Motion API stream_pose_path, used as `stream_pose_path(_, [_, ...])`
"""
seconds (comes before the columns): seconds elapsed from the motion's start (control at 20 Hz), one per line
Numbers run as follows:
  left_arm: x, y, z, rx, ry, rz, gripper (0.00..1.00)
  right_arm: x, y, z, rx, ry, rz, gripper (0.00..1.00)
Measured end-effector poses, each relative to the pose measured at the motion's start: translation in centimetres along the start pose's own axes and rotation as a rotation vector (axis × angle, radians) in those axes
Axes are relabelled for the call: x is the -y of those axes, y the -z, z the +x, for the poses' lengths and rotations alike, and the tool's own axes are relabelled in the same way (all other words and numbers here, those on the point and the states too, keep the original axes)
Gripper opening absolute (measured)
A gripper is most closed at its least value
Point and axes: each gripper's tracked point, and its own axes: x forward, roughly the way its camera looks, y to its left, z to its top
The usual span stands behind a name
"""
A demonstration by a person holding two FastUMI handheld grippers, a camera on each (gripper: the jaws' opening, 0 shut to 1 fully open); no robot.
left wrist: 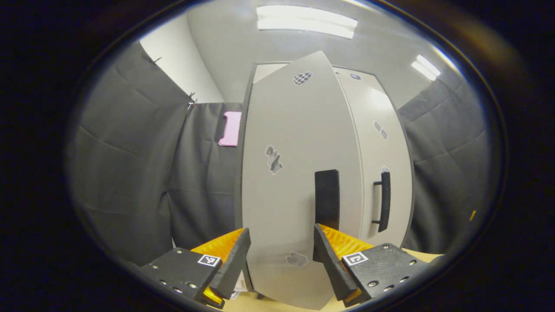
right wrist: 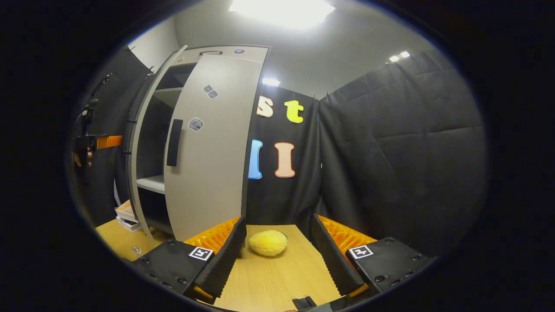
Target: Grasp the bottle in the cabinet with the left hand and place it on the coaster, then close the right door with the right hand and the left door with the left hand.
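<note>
My left tongs point(left wrist: 282, 260) stand spread, empty, facing the part-open left door point(left wrist: 299, 173); right tongs point(right wrist: 277, 255) spread over the table point(right wrist: 269, 277). Bottle unseen. Risk: door edge slips between fingers, stays ajar.

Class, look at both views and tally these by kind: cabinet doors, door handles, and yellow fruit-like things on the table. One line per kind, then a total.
Cabinet doors: 2, the left door and the right door
Door handles: 2, the left handle and the right handle
Yellow lemon-like thing: 1
Total: 5
</note>
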Motion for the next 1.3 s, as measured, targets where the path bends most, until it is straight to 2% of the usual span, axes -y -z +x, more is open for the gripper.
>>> stream_pose_path(0.15, [1.1, 0.6, -0.2, -0.011, -0.002, 0.031, 0.93, 0.1, 0.1, -0.5, 0.003, -0.014, 0.014, 0.97])
stream_pose_path(0.2, [1.6, 0.9, -0.5, -0.014, -0.001, 0.032, 0.86, 0.1, 0.1, -0.7, 0.004, -0.021, 0.018, 0.97])
stream_pose_path(0.35, [0.9, 0.3, -2.3, -0.003, -0.018, 0.041, 0.9, -0.1, -0.1, -0.9, 0.012, -0.058, 0.039, 0.97])
stream_pose_path(0.4, [0.5, 0.0, -3.3, 0.002, -0.03, 0.054, 0.86, -0.3, -0.4, -0.9, 0.019, -0.076, 0.048, 0.97])
stream_pose_path(0.45, [0.2, -0.3, -4.2, 0.006, -0.04, 0.069, 0.9, -0.5, -0.6, -0.9, 0.026, -0.093, 0.059, 0.97])
stream_pose_path(0.5, [0.0, -0.5, -5.4, 0.006, -0.05, 0.082, 0.86, -0.9, -1.1, -1.0, 0.039, -0.116, 0.07, 0.97])
stream_pose_path(0.6, [-1.0, -0.8, -8.0, 0.005, -0.078, 0.103, 0.86, -1.8, -2.2, -1.2, 0.062, -0.168, 0.08, 0.97])
stream_pose_path(0.65, [-1.6, -0.9, -9.4, 0.005, -0.094, 0.108, 0.93, -2.2, -2.5, -1.4, 0.072, -0.192, 0.079, 0.98])
stream_pose_path(0.9, [-4.4, -1.3, -14.5, -0.008, -0.139, 0.136, 0.93, -4.0, -4.6, -2.9, 0.114, -0.265, 0.102, 0.97])
stream_pose_path(1.25, [-8.2, -1.2, -20.0, -0.02, -0.164, 0.138, 0.93, -5.4, -6.0, -5.9, 0.141, -0.263, 0.107, 0.97])
stream_pose_path(1.3, [-8.7, -1.1, -20.6, -0.019, -0.164, 0.13, 0.86, -5.5, -6.2, -6.3, 0.143, -0.257, 0.113, 0.97])
